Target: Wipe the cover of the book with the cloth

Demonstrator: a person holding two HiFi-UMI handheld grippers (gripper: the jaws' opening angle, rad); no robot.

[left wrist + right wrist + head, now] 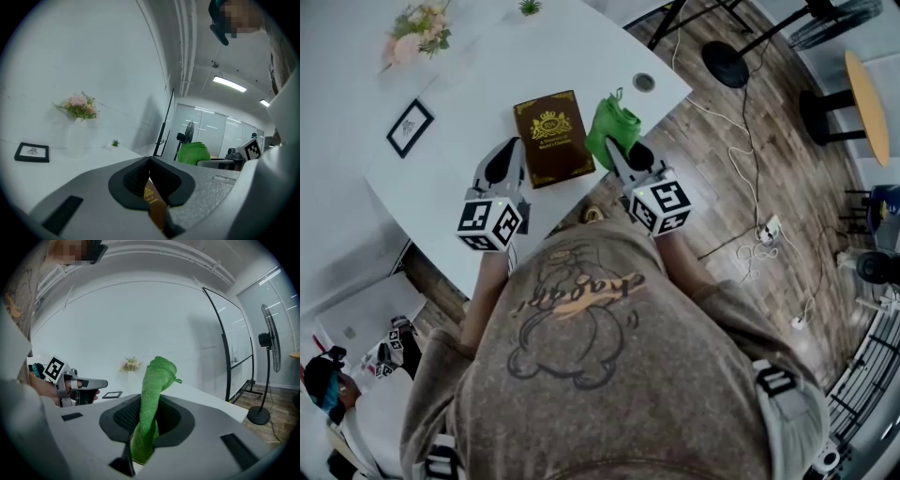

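One cloth [157, 380] in right hand-held gripper [616, 152]

Even brightness is given by ceiling strip lights [229, 84], the white table [478, 112] is washed out, and edges are fisheye-bent and vignetted.

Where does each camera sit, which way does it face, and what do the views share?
Head view: on the person's head, looking steeply down at the table, book and cloth; shirt, left gripper and right gripper show.
Left gripper view: on the left gripper, facing along the table toward the flowers; jaws shut on the book.
Right gripper view: on the right gripper, facing across the table; jaws shut on the cloth, left gripper visible.
Shared: all three show flowers and picture frame.
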